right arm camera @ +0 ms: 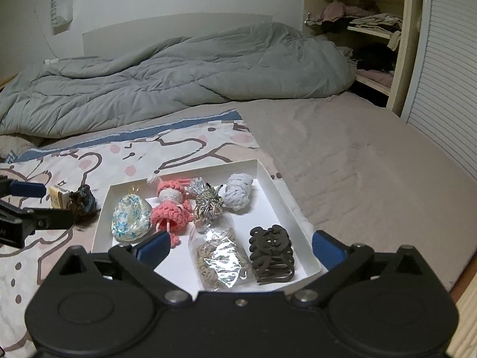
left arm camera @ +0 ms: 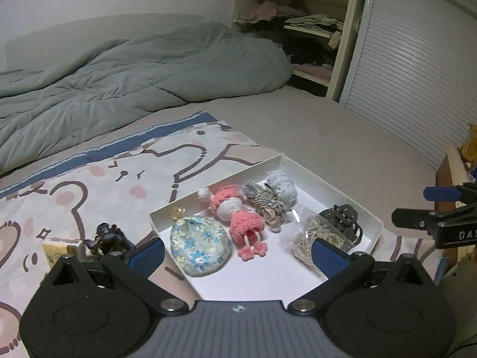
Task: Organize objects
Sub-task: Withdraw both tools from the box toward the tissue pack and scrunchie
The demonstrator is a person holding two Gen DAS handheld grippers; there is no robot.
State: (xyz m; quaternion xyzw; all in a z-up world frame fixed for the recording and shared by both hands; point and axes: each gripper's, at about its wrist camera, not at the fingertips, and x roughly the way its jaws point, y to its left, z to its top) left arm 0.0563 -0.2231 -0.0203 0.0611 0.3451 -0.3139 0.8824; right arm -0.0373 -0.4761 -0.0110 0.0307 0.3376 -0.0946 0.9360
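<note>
Bedroom: bed with rumpled grey duvet at the far side, cartoon-print cloth spread near. On it I see the shallow white cardboard tray. Inside, left to right: blue-flowered fabric pouch, pink-and-white crochet doll, striped yarn tassel, pale grey knitted bundle; nearer, clear bag of beige cord and dark brown hair claw. Left of the tray: small beige box, dark figurine. Wall bag reads "SWEET". My right gripper and left gripper both stand wide, holding nothing.

tray on bed; pouch in tray | figurine left of tray
</note>
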